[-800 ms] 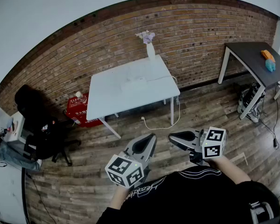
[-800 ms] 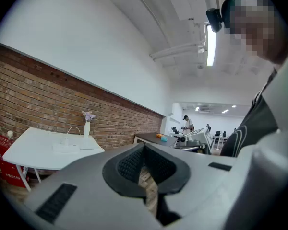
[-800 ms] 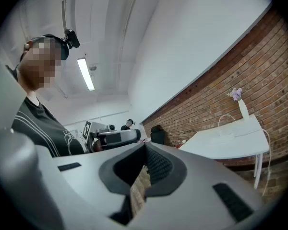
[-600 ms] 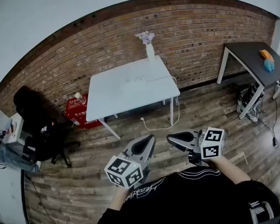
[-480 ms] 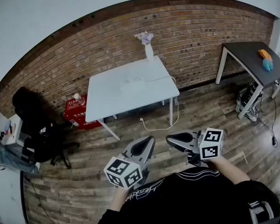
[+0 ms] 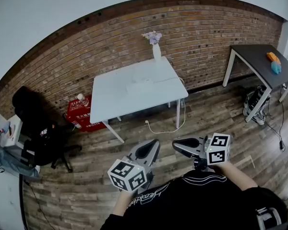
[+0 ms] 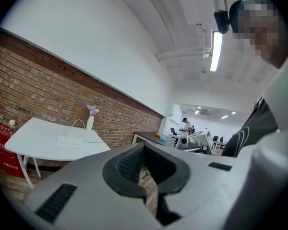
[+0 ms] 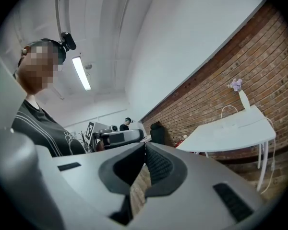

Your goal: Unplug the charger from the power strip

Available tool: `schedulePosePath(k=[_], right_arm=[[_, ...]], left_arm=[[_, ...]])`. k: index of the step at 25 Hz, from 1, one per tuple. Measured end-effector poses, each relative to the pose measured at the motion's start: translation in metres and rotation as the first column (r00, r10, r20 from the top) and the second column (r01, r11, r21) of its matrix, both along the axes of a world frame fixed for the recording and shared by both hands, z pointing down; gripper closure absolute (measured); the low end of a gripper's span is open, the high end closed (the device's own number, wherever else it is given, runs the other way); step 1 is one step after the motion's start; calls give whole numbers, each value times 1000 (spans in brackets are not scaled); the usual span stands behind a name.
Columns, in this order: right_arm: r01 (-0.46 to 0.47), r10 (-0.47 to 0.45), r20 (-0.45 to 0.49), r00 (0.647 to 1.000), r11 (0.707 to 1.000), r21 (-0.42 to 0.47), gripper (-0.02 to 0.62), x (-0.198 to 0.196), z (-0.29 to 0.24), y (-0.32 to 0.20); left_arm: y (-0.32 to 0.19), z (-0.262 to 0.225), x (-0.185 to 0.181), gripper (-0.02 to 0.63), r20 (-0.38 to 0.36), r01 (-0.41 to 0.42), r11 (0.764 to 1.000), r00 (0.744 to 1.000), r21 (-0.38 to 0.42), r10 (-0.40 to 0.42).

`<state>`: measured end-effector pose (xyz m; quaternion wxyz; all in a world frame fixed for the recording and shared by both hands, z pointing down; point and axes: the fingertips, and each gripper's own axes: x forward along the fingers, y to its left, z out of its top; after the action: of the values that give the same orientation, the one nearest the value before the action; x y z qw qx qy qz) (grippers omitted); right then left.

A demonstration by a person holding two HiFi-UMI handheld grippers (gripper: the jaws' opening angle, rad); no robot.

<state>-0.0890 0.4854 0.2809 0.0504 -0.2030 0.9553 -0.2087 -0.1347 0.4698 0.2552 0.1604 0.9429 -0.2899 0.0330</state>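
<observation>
A white power strip [image 6: 138, 86] lies on the white table [image 6: 115, 102] by the brick wall, far from both grippers; it also shows as a small white block [image 7: 70, 138] in the left gripper view. At this distance I cannot make out a charger on it. A white cable [image 6: 166, 79] runs from it toward the table's right edge. My left gripper [image 6: 154, 143] and right gripper [image 6: 175, 142] are held close to my body over the wooden floor. Both are shut with nothing between the jaws [image 7: 144, 146] [image 8: 145, 146].
A vase of flowers [image 6: 156, 50] stands at the table's far edge. A loose white cable with a plug [image 6: 147, 123] lies on the floor under the table. A red box [image 6: 80, 112] and a black chair [image 6: 41, 131] stand left, a dark table [image 6: 264, 61] right.
Both grippers stay shut and almost in place in front of me. The head view has shifted slightly.
</observation>
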Motion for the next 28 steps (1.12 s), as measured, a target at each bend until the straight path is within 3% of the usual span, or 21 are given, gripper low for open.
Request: schedulePosePath(k=[14,28], right_arm=[[-33,36,43,998,996,-77,597,31,30,-62],[38,-27,81,996,990,-136,597,78,49,-264]], left_arm=[[-67,32,26,601,5,-14,998,1000,-66,15],[-261,52,73,601,25,51,994,998,-101,-49]])
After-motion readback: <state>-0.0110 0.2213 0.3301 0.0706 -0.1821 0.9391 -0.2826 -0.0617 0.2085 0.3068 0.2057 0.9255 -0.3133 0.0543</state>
